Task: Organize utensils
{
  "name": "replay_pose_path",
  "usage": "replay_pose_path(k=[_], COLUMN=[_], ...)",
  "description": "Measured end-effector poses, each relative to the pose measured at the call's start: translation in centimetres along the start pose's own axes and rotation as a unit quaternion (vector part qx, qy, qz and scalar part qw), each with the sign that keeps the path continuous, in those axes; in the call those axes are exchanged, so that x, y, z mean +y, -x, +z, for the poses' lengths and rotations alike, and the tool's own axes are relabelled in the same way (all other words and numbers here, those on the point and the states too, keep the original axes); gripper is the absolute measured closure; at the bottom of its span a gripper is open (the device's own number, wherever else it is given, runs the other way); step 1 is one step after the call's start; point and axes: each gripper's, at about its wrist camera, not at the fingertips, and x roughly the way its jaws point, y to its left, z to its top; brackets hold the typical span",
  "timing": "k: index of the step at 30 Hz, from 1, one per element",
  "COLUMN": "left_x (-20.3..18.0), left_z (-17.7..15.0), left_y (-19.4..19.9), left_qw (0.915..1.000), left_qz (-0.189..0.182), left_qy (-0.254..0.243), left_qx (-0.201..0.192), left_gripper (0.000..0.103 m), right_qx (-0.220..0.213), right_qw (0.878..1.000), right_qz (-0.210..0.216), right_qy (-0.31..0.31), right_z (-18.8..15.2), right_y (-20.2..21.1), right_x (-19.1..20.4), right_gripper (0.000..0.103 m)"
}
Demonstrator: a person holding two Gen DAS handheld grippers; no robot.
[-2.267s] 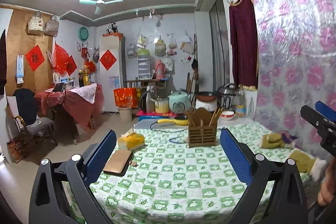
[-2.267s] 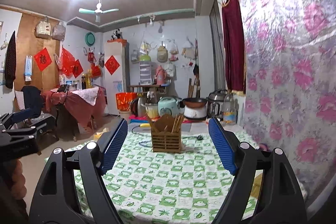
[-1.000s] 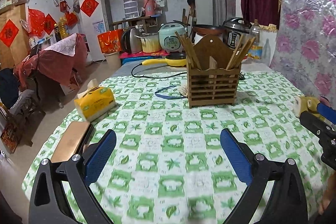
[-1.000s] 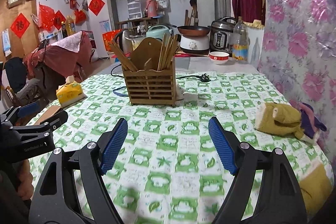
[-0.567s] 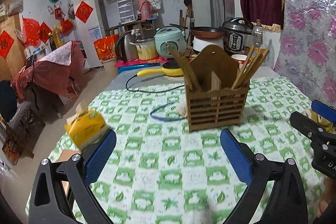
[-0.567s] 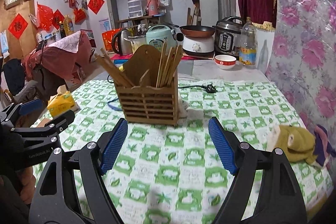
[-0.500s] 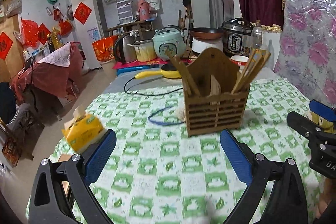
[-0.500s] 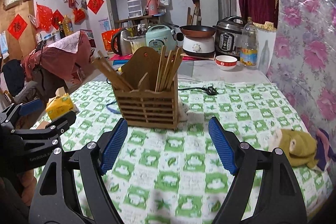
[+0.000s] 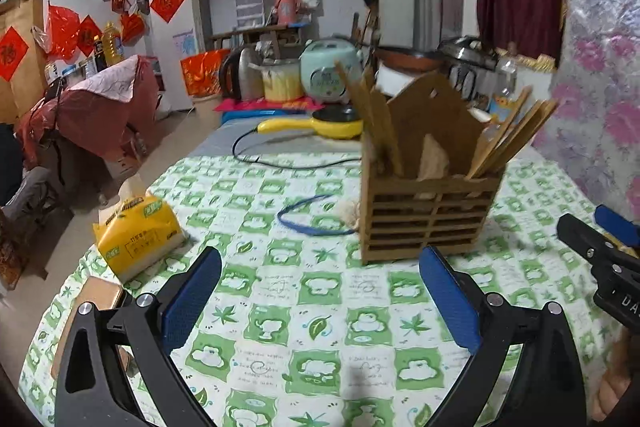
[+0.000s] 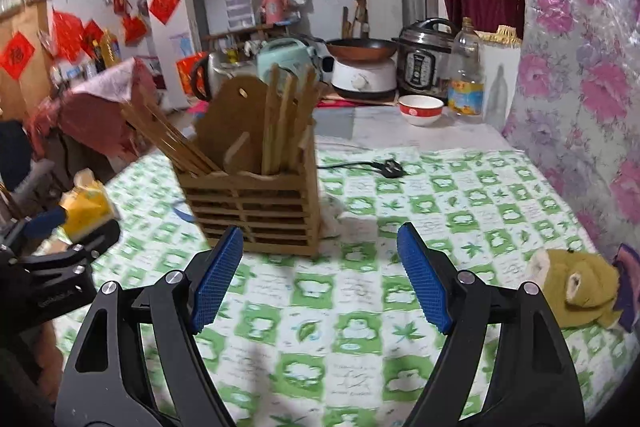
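Wooden utensil holder [image 9: 430,215]: slatted box with a tall arched back board, upright on the green-and-white checked tablecloth [image 9: 320,307], towards the far middle of the table. Compartments divided; the exact count is unclear through motion blur.

Chopsticks, left bundle [image 9: 374,123]: standing in the left compartment, leaning left and outward over the rim.

Chopsticks, right bundle [image 9: 512,135]: standing in the right compartment, fanned to the right. A pale, short piece sits in the middle compartment; what it is cannot be told.

Left gripper [image 9: 320,291]: tongs spread wide, nothing between them, hovering near the holder's near face.

Right gripper [image 10: 320,271]: tongs likewise wide apart and bare, just in front of the holder's right corner.

Other items: yellow tissue pack [image 9: 138,227] at the near left; blue band [image 9: 316,219] lying left of the holder; plush toy [image 10: 576,283] at the right edge; power cord [image 10: 372,167] beyond the holder.

Status: every utensil in view already stands in the holder, none loose on the cloth. This fits either sticks awaiting sorting between compartments or sticks already sorted.

Handling note: should a stick be gripped, pinch it high on the exposed shaft, clear of its neighbours, and lift along its lean; the holder looks light and tall, so a sideways pull could tip it, and the other gripper could steady its wall.
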Motion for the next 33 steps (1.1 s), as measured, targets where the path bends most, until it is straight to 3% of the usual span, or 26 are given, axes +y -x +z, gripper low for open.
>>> replay_pose_path(k=[4, 10, 21, 33], left_x=[0.0, 0.2, -0.3, -0.8], left_z=[0.0, -0.3, -0.5, -0.6], left_y=[2.0, 2.2, 1.9, 1.9], left_qw=[0.9994, 0.9994, 0.9984, 0.9977], left_qz=[0.004, 0.005, 0.03, 0.038], left_qy=[-0.004, -0.003, -0.017, -0.027], left_qx=[-0.035, -0.034, -0.045, -0.048], left_gripper=[0.006, 0.006, 0.006, 0.006], right_qx=[-0.045, -0.072, -0.042, -0.047], right_qw=[0.999, 0.997, 0.999, 0.999], right_qz=[-0.001, -0.011, -0.009, -0.018], right_qy=[0.004, 0.003, -0.022, -0.003], right_z=[-0.2, -1.0, -1.2, -1.6], right_y=[2.6, 4.1, 2.9, 2.8], right_x=[0.6, 0.7, -0.3, 0.3], right_gripper=[0.018, 0.017, 0.015, 0.012])
